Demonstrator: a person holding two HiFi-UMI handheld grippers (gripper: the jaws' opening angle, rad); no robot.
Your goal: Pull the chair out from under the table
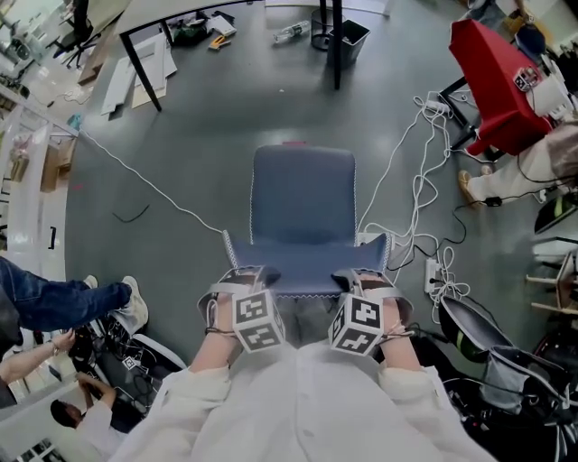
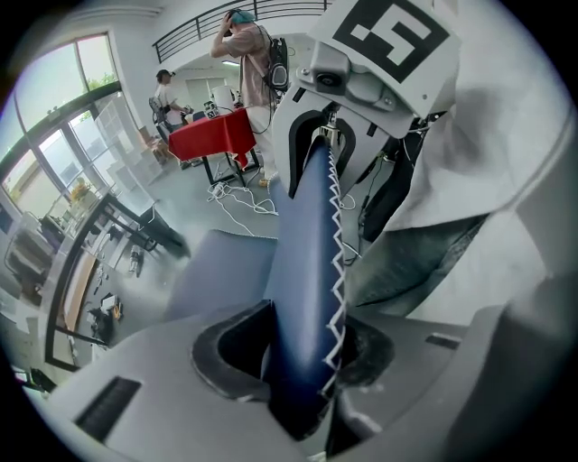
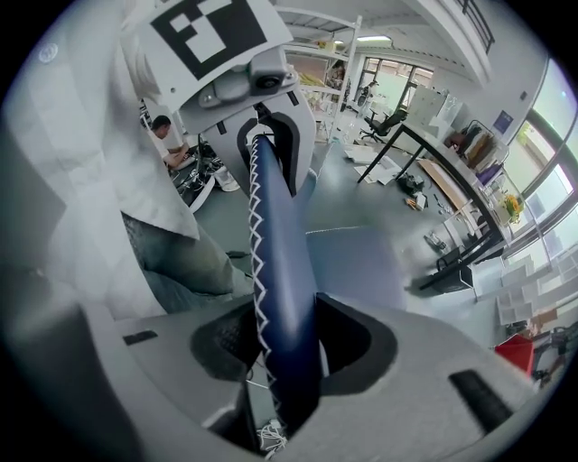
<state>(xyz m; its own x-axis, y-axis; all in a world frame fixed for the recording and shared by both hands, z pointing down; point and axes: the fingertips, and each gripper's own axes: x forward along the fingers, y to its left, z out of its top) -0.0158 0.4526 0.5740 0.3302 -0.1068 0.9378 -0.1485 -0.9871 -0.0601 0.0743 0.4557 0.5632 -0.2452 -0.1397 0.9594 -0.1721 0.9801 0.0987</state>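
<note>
Both tools were engaged on the chair [image 1: 302,203]. The left gripper [image 1: 242,281] and the right gripper [image 1: 368,281] each had its jaws part-closed, with the pads pressing the top edge of the blue backrest [image 1: 305,278] from either side. The chair stood on open floor [image 1: 208,135], well apart from the table [image 1: 163,11] at the far end, so the pull was judged largely complete. The next move called for an even release. The floor was smooth and grey. Loose cables [image 1: 420,171] beside the chair posed a snag risk. A seated person [image 1: 54,302] was at the left.
</note>
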